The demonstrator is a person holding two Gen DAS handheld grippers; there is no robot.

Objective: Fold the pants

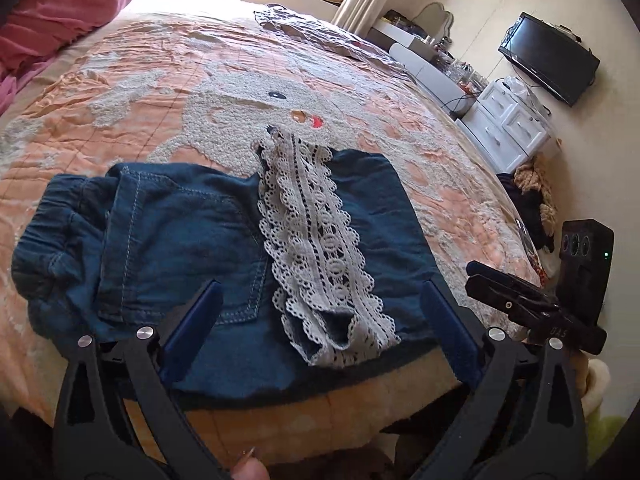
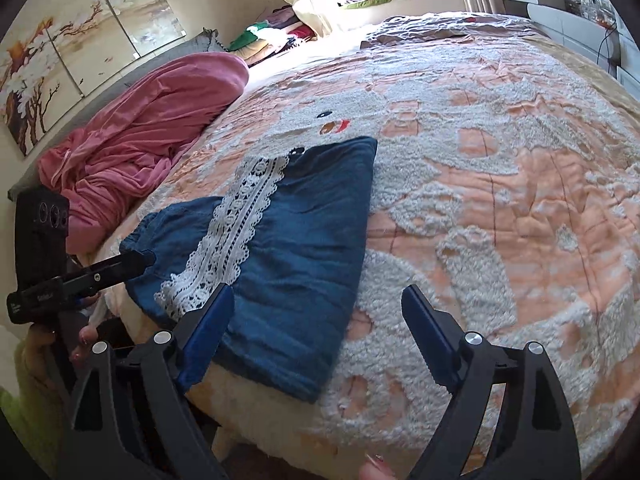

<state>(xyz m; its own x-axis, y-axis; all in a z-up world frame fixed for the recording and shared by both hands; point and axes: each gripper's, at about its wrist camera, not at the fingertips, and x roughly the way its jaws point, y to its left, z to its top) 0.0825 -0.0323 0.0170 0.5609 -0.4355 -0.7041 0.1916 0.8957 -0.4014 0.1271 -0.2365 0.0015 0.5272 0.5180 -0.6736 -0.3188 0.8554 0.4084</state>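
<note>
Denim pants' (image 1: 168,232) pocket: left view only.

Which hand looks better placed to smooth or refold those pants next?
Probably left: the left gripper hangs open squarely over the folded denim pants, while the right gripper straddles only their edge, mostly over the bedspread.

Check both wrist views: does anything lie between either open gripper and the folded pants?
Nothing visible does. The left gripper hangs over the folded blue denim pants with white lace trim; the right gripper sits at their near corner, jaws open and empty.
</note>
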